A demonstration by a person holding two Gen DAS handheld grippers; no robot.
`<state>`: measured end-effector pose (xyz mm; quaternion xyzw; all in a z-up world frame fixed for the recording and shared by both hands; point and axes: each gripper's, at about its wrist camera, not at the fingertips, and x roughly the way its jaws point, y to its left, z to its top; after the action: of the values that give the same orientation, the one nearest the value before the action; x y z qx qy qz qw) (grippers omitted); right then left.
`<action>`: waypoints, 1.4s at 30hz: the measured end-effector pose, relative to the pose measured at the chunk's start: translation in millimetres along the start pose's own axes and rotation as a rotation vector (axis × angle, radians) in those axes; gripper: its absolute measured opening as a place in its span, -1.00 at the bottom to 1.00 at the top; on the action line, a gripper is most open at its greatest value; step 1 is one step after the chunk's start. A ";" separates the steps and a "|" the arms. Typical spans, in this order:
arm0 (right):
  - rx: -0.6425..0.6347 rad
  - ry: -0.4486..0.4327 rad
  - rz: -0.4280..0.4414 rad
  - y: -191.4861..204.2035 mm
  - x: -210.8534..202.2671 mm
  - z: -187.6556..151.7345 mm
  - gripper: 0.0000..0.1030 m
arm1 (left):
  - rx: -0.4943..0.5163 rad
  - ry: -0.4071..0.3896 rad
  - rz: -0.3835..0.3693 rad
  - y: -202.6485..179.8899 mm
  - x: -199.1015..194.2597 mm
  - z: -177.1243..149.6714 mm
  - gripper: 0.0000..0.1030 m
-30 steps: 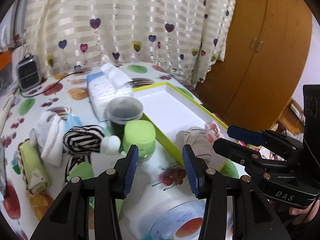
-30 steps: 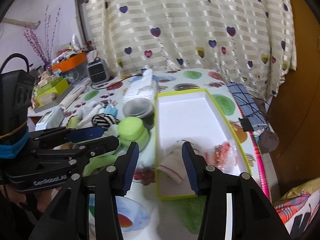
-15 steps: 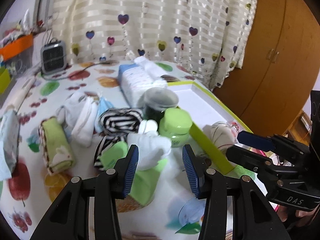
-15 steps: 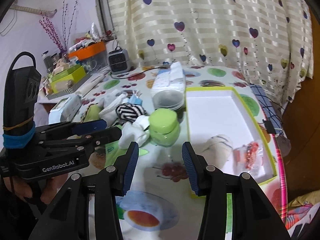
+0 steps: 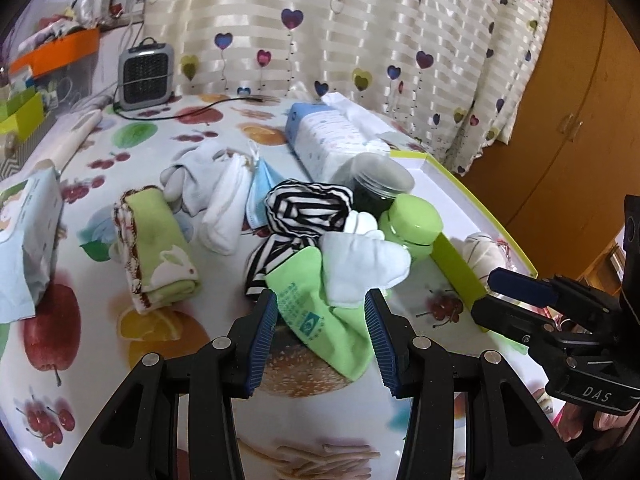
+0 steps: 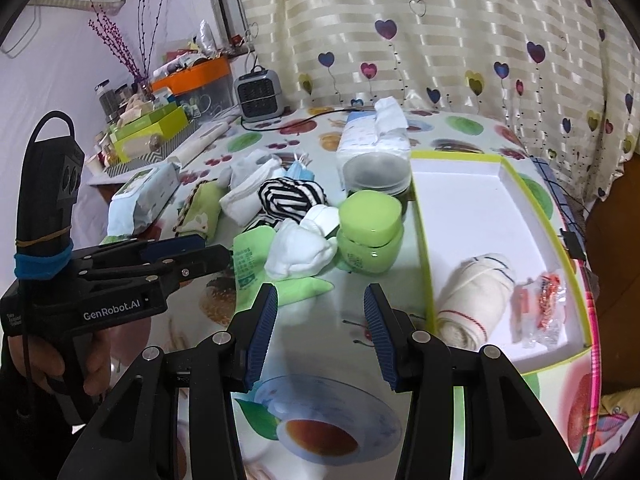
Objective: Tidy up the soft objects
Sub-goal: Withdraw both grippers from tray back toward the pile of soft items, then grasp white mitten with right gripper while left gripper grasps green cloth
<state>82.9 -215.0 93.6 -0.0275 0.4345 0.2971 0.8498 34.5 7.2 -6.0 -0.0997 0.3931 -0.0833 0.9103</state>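
Observation:
A green sock (image 5: 316,312) lies on the fruit-print tablecloth with a white sock (image 5: 360,268) on top of it. My left gripper (image 5: 322,320) is open, its pads on either side of the green sock's near end and clear of it. Behind are a striped cloth (image 5: 308,212), a rolled green towel (image 5: 156,248), white socks (image 5: 216,196) and a blue mask (image 5: 260,192). My right gripper (image 6: 320,320) is open and empty over bare tablecloth, left of the green-rimmed white tray (image 6: 472,208). A rolled cream cloth (image 6: 476,292) and a plastic packet (image 6: 544,304) lie in the tray.
A green jar (image 6: 370,236) and a dark lidded jar (image 6: 376,172) stand against the tray's left wall, a tissue pack (image 5: 332,140) behind them. A wipes pack (image 5: 28,216) lies left, a small heater (image 5: 146,76) at the back. The right gripper (image 5: 492,296) is close on the right.
Both grippers have swung left, away from the tray. The left one has come down over the pile, so the green sock now lies between its fingers. Neither opening has changed.

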 end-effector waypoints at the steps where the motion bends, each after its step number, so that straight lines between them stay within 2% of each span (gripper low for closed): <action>1: -0.001 0.004 0.003 1.2 1.9 0.3 -0.10 | -0.003 0.002 -0.002 1.1 0.5 -0.5 -0.14; 19: 0.052 0.095 0.079 4.7 55.6 15.0 -0.10 | -0.037 0.025 0.007 22.6 11.2 -2.9 -0.14; 27: 0.151 0.139 0.129 -1.8 79.0 20.0 -0.10 | -0.051 0.017 -0.003 33.3 12.1 -2.4 -0.14; 42: 0.327 0.165 0.147 -14.2 99.9 26.0 -0.09 | -0.047 0.015 -0.027 33.2 11.2 -7.4 -0.14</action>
<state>153.7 -170.7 31.4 0.1184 0.5461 0.2803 0.7805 39.1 35.9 -27.0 -0.1258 0.4004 -0.0872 0.9035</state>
